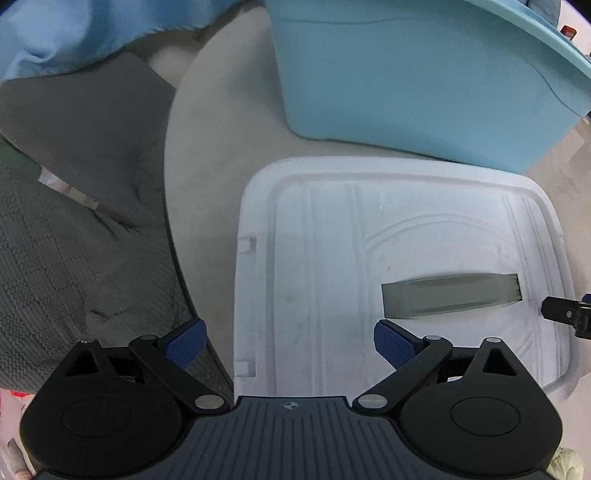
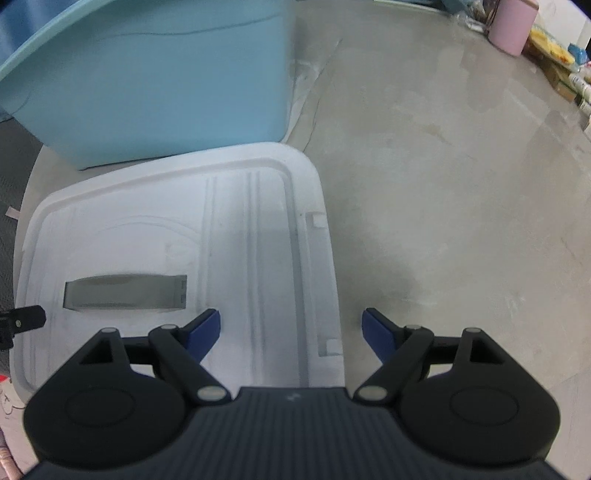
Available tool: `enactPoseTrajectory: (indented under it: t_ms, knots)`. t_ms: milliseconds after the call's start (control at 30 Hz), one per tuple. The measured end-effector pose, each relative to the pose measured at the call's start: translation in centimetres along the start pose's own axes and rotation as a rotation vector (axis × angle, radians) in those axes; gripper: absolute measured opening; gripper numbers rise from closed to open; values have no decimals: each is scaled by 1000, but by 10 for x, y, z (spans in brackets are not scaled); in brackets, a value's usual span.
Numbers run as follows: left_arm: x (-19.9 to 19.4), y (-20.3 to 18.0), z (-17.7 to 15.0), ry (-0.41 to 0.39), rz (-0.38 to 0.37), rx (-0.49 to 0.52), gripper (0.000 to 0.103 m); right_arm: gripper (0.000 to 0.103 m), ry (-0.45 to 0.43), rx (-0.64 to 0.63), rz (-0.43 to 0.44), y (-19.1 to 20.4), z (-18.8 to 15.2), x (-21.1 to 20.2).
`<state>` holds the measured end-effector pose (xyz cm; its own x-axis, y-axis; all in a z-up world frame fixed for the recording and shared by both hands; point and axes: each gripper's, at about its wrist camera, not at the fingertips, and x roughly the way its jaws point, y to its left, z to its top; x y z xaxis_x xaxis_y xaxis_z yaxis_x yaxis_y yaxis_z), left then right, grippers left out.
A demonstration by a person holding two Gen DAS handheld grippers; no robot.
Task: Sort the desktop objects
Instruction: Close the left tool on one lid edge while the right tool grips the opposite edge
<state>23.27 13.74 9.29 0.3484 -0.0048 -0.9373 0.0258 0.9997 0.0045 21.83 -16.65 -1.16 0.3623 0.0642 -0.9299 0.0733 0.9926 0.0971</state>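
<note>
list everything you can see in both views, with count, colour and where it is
flat white plastic lid: 1, white, on the table in front of the bin, under both grippers
grey recessed handle: 1, grey, in the lid's middle
light blue plastic storage bin: 1, light blue, behind the lid
beige table top: 1, beige, beneath everything
pink cylindrical container: 1, pink, far right edge
grey textured fabric: 1, grey, left of the table
left gripper: 1, black with blue pads, open
right gripper: 1, same, open
</note>
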Motion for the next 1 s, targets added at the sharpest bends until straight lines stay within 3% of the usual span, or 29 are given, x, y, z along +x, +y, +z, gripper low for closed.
enactPoseTrajectory:
  t_ms: [300,600,767,1000]
  knots:
    - [10,2,4,34,-44,-6,102,92,57,43,31,-6,9,10]
    - [6,3,6,37,-89,1,103,89,100,24,46,-1,1,-1]
    - [4,4,8,51,-125,34,103,87,81,47,43,1,-16,-9]
    - [0,-4,3,56,-122,65,103,85,107,67,36,7,-23,-15]
